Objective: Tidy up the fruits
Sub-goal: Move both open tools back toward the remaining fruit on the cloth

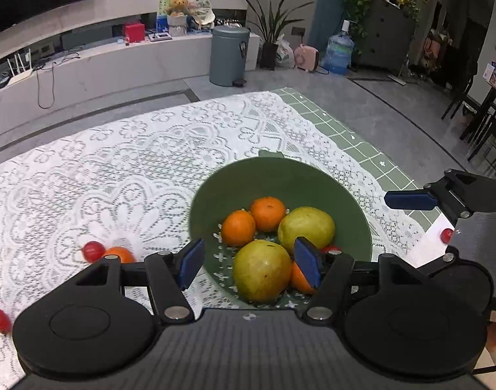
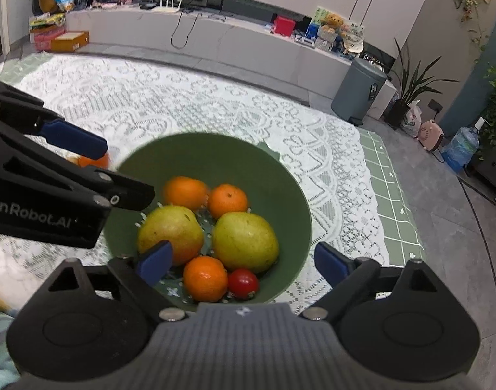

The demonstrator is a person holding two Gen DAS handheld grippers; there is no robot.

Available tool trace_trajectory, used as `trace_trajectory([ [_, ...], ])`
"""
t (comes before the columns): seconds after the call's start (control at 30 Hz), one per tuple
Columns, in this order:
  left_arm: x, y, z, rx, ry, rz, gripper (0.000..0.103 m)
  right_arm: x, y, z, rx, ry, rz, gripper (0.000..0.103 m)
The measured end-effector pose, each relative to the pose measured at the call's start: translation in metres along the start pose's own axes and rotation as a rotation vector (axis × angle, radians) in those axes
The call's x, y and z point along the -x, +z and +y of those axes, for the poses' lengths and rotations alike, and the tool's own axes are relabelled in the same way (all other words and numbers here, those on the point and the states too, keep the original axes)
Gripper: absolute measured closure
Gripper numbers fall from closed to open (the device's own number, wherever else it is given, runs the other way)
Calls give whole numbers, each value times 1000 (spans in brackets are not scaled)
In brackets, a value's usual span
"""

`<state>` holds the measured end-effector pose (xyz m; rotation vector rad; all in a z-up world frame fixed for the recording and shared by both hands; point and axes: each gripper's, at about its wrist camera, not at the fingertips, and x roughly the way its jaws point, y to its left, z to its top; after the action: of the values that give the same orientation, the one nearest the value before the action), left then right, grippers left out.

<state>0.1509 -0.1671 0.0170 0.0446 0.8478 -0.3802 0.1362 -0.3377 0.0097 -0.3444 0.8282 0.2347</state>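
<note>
Broadly, we note the lace tablecloth lying bare out to its far edge. Our green bowl holds two pears, three oranges and one cherry tomato. Left gripper and right gripper hover over it, fingers apart, nothing gripped.

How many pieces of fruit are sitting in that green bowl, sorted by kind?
In the green plastic bowl:
Round orange tangerines: 3
Large yellow-green pears: 2
Small red cherry tomato: 1
Total: 6
</note>
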Motion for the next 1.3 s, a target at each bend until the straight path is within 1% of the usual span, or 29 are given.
trace_trajectory([
  [0.23, 28, -6, 14, 24, 31, -29, 29, 25, 6, 15, -42, 42, -55, 7],
  [0.4, 48, -13, 27, 44, 52, -50, 29, 36, 9, 30, -78, 78, -86, 7],
  [0.6, 68, -24, 45, 61, 95, -78, 29, 42, 9, 50, -141, 127, -108, 6],
  [0.9, 87, -41, 78, 108, 146, -97, 29, 38, 11, 95, -169, 219, -127, 6],
  [1.07, 92, -55, 101, 124, 179, -94, 29, 31, 13, 124, -135, 223, -154, 6],
  [1.17, 95, -63, 116, 144, 203, -102, 29, 23, 14, 139, -134, 227, -156, 6],
  [1.3, 95, -72, 134, 174, 212, -107, 29, 13, 15, 158, -121, 195, -157, 6],
])
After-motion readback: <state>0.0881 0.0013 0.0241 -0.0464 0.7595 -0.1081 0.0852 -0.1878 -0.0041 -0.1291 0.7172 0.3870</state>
